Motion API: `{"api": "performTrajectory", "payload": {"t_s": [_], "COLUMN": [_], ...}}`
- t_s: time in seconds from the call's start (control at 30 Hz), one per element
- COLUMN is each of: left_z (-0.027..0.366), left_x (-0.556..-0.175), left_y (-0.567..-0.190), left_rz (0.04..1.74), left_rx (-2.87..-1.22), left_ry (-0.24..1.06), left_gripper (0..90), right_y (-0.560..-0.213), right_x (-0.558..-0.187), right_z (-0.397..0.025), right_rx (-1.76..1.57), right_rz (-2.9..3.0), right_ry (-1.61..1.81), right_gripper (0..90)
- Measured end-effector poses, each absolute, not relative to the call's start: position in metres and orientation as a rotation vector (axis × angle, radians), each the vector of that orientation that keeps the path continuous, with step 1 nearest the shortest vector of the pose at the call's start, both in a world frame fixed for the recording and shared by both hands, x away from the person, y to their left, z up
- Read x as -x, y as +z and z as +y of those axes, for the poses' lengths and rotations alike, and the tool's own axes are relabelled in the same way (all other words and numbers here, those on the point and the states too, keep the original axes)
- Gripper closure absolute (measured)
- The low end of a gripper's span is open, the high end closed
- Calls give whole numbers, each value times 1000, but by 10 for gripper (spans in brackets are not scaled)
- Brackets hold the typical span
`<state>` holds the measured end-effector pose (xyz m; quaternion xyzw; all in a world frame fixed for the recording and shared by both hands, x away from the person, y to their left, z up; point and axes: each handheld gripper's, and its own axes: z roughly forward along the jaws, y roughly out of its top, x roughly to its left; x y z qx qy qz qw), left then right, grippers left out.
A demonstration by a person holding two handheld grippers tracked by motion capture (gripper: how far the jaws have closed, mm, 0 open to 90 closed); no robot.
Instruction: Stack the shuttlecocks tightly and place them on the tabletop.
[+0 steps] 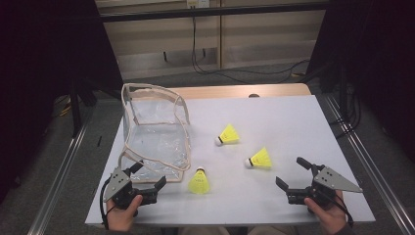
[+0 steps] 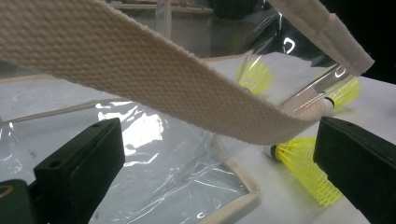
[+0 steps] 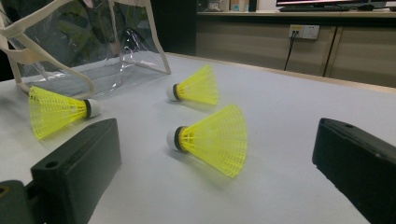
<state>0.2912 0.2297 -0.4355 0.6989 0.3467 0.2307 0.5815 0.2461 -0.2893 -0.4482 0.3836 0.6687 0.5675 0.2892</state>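
Left gripper [image 1: 147, 177] wide at clear bag [image 1: 156, 142], three shuttlecocks [image 1: 199, 181] outside.

Light fell evenly from above onto the pale worktop [image 1: 293, 122], while the room around it stayed dark. Glare flashed on the clear bag [image 2: 140, 135] just beyond the left jaws. Shadows under the shuttlecocks were soft and short. The shuttlecock [image 3: 212, 137] between the right jaws was slightly blurred, and the jaws themselves were out of focus.

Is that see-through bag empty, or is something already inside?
Empty: the clear bag holds nothing visible, and all three yellow shuttlecocks lie outside it on the table.
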Motion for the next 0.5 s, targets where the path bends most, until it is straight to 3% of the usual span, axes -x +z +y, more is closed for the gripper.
{"api": "performTrajectory", "payload": {"t_s": [0.5], "left_z": [223], "left_x": [-289], "left_y": [-435], "left_rz": [775], "left_rx": [-1674], "left_ry": [487], "left_gripper": [20], "right_y": [-448], "right_x": [-246], "right_z": [-290], "right_rx": [-1015], "right_rz": [1789], "right_ry": [1507], "right_gripper": [7]}}
